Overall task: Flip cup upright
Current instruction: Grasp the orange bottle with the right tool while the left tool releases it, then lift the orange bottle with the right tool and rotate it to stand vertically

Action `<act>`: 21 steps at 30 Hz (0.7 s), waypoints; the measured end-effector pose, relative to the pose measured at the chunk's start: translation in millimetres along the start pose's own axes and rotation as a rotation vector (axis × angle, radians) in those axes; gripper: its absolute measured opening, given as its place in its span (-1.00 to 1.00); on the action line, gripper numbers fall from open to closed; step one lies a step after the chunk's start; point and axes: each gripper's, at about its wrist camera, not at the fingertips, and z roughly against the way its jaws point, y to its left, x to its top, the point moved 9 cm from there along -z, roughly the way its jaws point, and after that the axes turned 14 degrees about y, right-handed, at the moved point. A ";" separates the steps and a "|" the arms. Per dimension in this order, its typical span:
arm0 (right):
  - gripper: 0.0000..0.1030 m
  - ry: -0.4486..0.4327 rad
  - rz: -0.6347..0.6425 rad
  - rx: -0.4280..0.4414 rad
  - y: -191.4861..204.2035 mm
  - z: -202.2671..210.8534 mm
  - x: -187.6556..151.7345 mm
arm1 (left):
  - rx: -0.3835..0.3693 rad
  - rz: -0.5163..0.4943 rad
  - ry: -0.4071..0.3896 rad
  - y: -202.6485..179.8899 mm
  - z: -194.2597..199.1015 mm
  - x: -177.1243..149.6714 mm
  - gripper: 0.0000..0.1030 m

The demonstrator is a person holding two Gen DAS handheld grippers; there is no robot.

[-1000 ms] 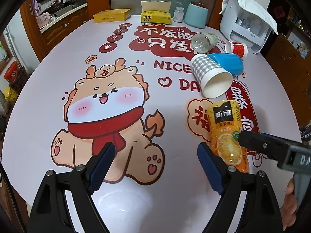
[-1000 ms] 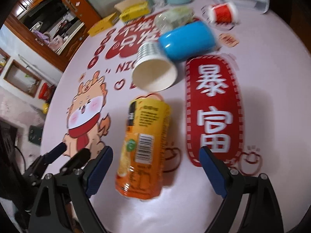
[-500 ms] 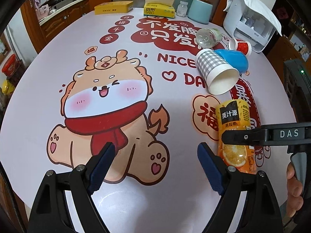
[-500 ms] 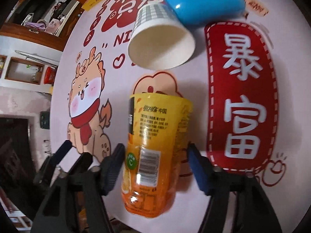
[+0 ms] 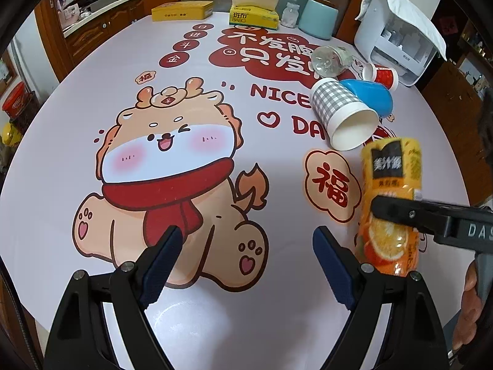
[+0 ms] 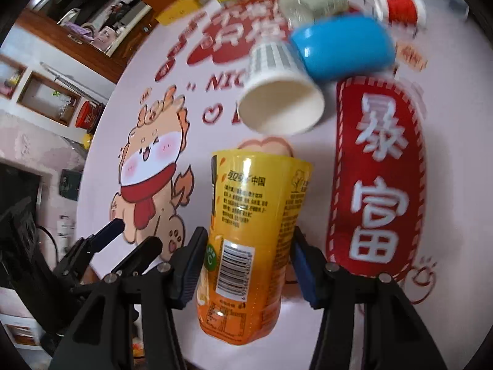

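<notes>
An orange juice cup (image 6: 249, 240) with a yellow label is held between the pads of my right gripper (image 6: 246, 266), which is shut on it and has it lifted and tilted off the table. It also shows in the left wrist view (image 5: 389, 206), with the right gripper's finger (image 5: 431, 219) across it. My left gripper (image 5: 246, 262) is open and empty over the cartoon dragon print, left of the cup.
A checked paper cup (image 5: 343, 117) lies on its side just beyond the orange cup, touching a blue cup (image 5: 371, 97), a red paper cup (image 5: 382, 75) and a clear bottle (image 5: 331, 60). A white appliance (image 5: 397, 34), tissue box (image 5: 254, 15) and yellow tin (image 5: 181, 10) stand at the far edge.
My right gripper closed around the orange cup and raised it off the table. The left gripper stayed open and barely moved.
</notes>
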 end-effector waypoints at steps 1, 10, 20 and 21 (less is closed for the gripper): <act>0.04 -0.037 0.016 -0.040 1.2 4.6 0.2 | -0.001 -0.002 -0.001 -0.3 0.1 -0.6 0.65; 0.04 -0.433 0.080 -0.258 1.5 43.7 2.9 | -0.001 -0.010 -0.006 -6.3 -0.6 -5.9 0.65; 0.04 -0.680 0.087 -0.343 -5.9 48.2 6.2 | 0.009 -0.033 0.004 -14.8 -5.4 -12.1 0.65; 0.04 -0.679 0.087 -0.348 -6.5 45.1 7.9 | 0.010 -0.036 0.004 -15.7 -5.7 -12.4 0.65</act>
